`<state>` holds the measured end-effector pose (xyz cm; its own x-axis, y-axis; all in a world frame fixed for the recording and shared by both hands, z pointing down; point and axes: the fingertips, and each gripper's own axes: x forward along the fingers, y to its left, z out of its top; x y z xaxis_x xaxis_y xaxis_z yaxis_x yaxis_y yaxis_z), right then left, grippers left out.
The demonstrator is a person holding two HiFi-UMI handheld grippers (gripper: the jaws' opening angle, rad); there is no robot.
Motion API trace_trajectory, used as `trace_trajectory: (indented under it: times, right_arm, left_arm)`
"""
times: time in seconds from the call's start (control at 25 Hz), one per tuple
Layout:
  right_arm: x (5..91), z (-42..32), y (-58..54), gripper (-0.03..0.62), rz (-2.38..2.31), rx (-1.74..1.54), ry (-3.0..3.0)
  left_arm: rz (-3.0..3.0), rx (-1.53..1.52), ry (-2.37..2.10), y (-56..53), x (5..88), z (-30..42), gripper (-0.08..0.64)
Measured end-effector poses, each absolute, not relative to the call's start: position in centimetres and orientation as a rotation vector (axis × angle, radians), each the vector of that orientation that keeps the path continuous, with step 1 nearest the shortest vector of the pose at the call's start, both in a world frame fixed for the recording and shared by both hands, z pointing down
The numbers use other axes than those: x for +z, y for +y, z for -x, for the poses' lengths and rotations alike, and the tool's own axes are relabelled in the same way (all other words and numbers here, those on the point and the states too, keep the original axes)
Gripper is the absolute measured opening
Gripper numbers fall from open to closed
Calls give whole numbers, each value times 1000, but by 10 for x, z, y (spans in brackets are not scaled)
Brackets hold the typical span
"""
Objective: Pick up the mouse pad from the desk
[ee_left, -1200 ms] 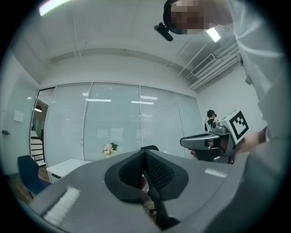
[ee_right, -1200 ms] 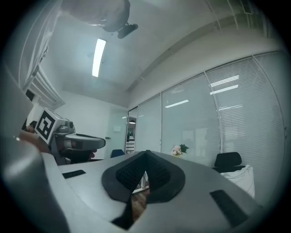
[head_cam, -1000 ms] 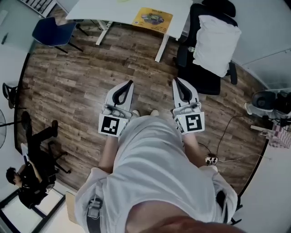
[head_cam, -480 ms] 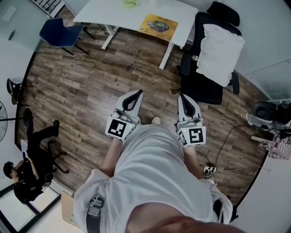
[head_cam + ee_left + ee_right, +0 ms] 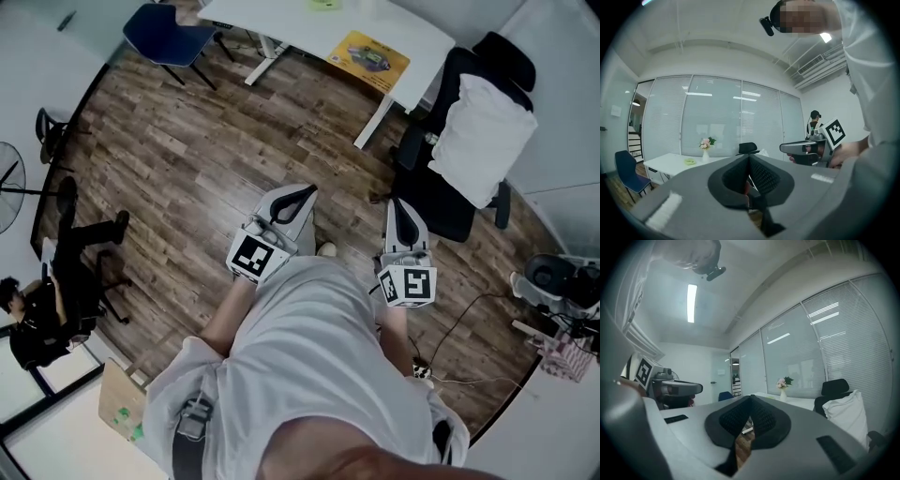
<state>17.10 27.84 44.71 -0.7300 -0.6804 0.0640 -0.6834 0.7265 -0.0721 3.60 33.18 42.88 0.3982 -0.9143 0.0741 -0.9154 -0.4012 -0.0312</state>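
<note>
Head view: mouse pad (image 5: 367,58) lying flat on white desk (image 5: 281,19), yellow-orange rectangle, printed picture in middle. Sitting well ahead of both jaw sets, untouched. Left gripper (image 5: 305,192) and right gripper (image 5: 397,204) pointing level toward desk.
Left gripper view: jaws closed together, gripping nothing.
Right gripper view: jaws meeting tip to tip, holding nothing.

Head view down; gripper views toward desk (image 5: 291,23)

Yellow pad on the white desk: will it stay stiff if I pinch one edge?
Probably not: the yellow pad lies flat and looks thin, so it likely droops and weighs little. It sits by the edge of the desk, so sliding it outward may help.
</note>
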Motion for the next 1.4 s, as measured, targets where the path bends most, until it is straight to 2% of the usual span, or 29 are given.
trace_trajectory:
  times: [0.32, 0.84, 1.16, 1.4]
  right_arm:
    - [446, -138, 240, 0, -1146, 108, -2853]
    - [405, -66, 100, 0, -1293, -39, -2798]
    - [405, -42, 13, 0, -1441, 36, -2756]
    - [399, -30, -27, 0, -1425, -63, -2717]
  left_arm:
    - [-2564, 77, -1777, 290, 435, 8, -6]
    - [-2679, 7, -1769, 118, 405, 88, -6]
    - [-2722, -6, -1747, 32, 398, 135, -6]
    - [-2691, 14, -1770, -19, 408, 157, -6]
